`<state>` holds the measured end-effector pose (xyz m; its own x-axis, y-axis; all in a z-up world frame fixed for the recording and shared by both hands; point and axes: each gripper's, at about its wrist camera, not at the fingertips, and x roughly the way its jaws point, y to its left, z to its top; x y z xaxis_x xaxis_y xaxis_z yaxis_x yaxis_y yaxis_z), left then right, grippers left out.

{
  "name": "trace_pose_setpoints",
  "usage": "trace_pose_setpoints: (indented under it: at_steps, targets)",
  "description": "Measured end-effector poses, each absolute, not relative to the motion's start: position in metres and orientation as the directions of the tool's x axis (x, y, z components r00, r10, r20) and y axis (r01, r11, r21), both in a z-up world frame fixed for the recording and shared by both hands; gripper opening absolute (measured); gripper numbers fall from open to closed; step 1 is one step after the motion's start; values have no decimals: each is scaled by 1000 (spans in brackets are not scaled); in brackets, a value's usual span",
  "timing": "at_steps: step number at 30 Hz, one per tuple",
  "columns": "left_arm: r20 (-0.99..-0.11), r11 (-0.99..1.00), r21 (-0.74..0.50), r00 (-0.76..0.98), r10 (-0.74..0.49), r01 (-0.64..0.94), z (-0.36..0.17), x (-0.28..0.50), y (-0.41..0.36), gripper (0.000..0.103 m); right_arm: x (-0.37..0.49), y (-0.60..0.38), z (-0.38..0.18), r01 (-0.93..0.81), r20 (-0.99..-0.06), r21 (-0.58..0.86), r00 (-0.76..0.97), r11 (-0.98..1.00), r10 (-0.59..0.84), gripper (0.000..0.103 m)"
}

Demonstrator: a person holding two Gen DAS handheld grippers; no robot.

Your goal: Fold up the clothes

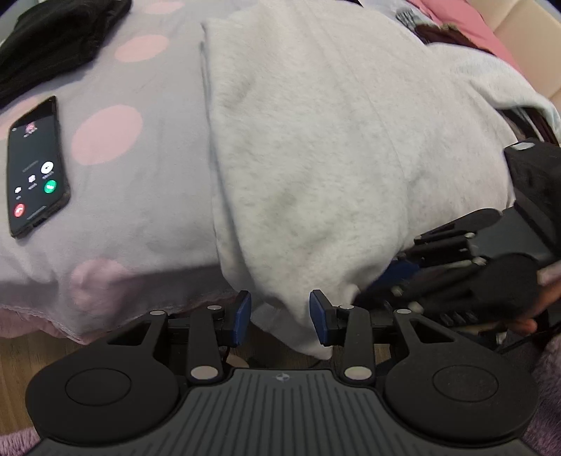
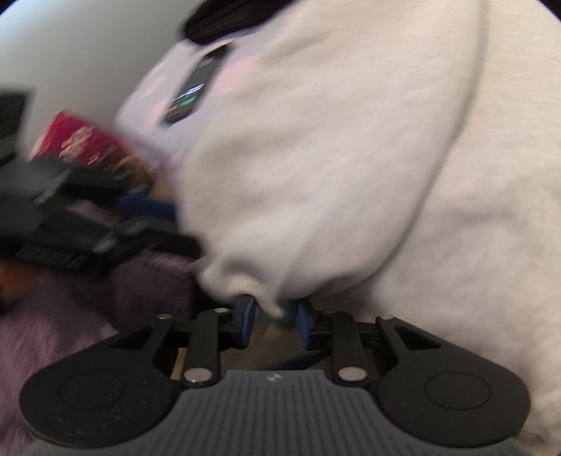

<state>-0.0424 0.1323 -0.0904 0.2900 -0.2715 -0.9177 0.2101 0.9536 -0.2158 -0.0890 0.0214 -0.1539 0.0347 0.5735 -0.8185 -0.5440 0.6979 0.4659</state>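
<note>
Two grippers work the near edge of a pale grey sweatshirt (image 1: 333, 140), which lies folded lengthwise on a bed cover (image 1: 140, 217) w/ pink dots, its lower end hanging over the bed's front edge.

Left gripper (image 1: 280, 314): jaws partly open, blue pads either side of the sweatshirt's hanging hem. Fabric sits between the pads but they don't seem to press it; no grip.

Right gripper (image 2: 275, 322): jaws also partly open, a small bunched corner of the sweatshirt hanging down between the pads. Right wrist view is blurred, so can't tell for sure if either pad touches the cloth; looks loose. In the left wrist view this gripper shows at the sweatshirt's right side, held by a gloved hand (image 1: 505, 280).

Left of the sweatshirt, on the cover: a phone (image 1: 36, 168), screen lit, face up, well apart from the fabric. Beyond the phone, far-left corner: a black garment (image 1: 59, 38). Beyond the sweatshirt's far right end: pink cloth (image 1: 466, 21), partly hidden.

Below the sweatshirt's hanging end, wood floor and a purple fluffy rug (image 2: 70, 315). A red box (image 2: 80, 143) lies to the sweatshirt's left in the right wrist view, blurred.
</note>
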Motion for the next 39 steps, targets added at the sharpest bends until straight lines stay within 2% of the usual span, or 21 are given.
trace_pose_setpoints:
  at_steps: [3,6,8,11,14,19,22,25,30,33,39]
  targets:
    - [-892,954,-233,348,-288,191,-78,-45,141,34,-83,20,-159,-512,-844,464,-8,723,536,35]
    - [-828,944,-270,454,-329,191,-59,-45,155,34,-86,18,-142,-550,-850,455,-36,700,525,36]
    - [-750,938,-278,563,-348,209,-42,-41,167,34,-90,15,-122,-598,-841,439,-13,670,540,42]
    - [-597,937,-287,728,-338,199,-20,-29,191,34,-95,12,-100,-649,-817,423,29,633,576,46]
    - [-439,893,-394,809,-392,218,-16,-6,226,34,-97,17,-96,-676,-809,412,37,611,587,46]
    - [-345,784,-575,800,-492,234,-45,37,282,34,-95,19,-97,-697,-811,405,25,592,584,46]
    - [-228,613,-751,774,-591,247,-77,55,319,33,-90,19,-99,-694,-805,417,17,587,592,46]
    - [-99,452,-852,766,-635,264,-105,65,343,32,-86,17,-101,-697,-802,425,7,578,597,46]
    - [73,241,-933,797,-599,267,-141,76,365,32,-80,20,-108,-699,-807,431,-15,570,591,46]
    - [114,196,-944,819,-562,266,-154,82,371,32,-79,22,-110,-711,-807,428,-22,559,590,46]
    - [119,153,-956,808,-576,250,-171,92,371,32,-77,20,-112,-715,-805,436,-37,547,593,46]
